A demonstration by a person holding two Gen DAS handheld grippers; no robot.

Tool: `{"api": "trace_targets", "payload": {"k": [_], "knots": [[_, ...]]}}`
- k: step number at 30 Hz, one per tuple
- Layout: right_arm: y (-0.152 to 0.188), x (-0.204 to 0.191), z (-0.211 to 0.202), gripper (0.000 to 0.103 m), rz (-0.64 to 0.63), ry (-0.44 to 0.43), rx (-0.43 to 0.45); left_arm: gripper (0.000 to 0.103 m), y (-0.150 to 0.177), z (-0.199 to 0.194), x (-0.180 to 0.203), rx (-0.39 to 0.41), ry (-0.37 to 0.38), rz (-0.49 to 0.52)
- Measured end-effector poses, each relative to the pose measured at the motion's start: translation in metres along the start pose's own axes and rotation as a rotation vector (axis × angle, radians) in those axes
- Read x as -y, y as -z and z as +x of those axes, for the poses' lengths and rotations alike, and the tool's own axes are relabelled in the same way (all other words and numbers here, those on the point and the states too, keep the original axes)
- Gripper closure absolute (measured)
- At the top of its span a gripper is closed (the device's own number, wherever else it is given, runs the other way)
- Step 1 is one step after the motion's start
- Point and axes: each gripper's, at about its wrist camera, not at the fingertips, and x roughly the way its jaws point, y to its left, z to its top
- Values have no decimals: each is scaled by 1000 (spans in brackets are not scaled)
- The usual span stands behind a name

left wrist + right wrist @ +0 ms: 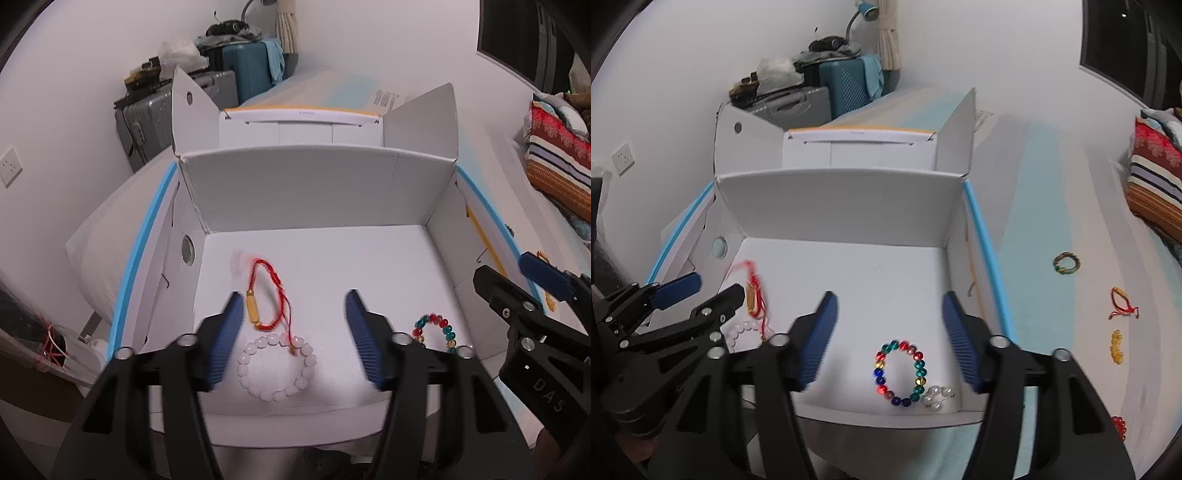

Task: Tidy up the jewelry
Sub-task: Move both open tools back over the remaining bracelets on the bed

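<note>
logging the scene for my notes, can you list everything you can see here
white box: 1, white cardboard, flaps open, centre
red cord bracelet: 1, red with gold charm, in the box, left
pale bead bracelet: 1, whitish pink, in the box, below the cord one
multicolour bead bracelet: 1, green, red, blue, yellow, in the box, right
pearl beads: 1 small cluster, white, in the box, touching the multicolour one
jewelry on the bed: 4 pieces, green, red cord, yellow, red, right of the box
suitcases: 2, grey and teal, back wall
striped pillow: 1, far right
left hand-held gripper: 1, black, blue pads, open
right hand-held gripper: 1, same, open
</note>
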Motion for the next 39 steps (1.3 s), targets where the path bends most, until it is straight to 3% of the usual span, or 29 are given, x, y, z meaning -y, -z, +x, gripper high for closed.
{"api": "trace_targets", "payload": {"k": [2,7,13,28,39], "knots": [[0,7,-7,28,16,11,20,36,-1,-6,2,17,1,1],[1,22,-24,14,41,30,56,22,-2,-20,12,49,6,8],[6,48,-46,8,58,59,95,7,-2,-36,28,94,21,22],[41,149,-103,8,157,179,144,6,0,-55,111,122,107,100],[93,246,-126,8,273,297,108,6,9,-53,223,110,224,217]]}}
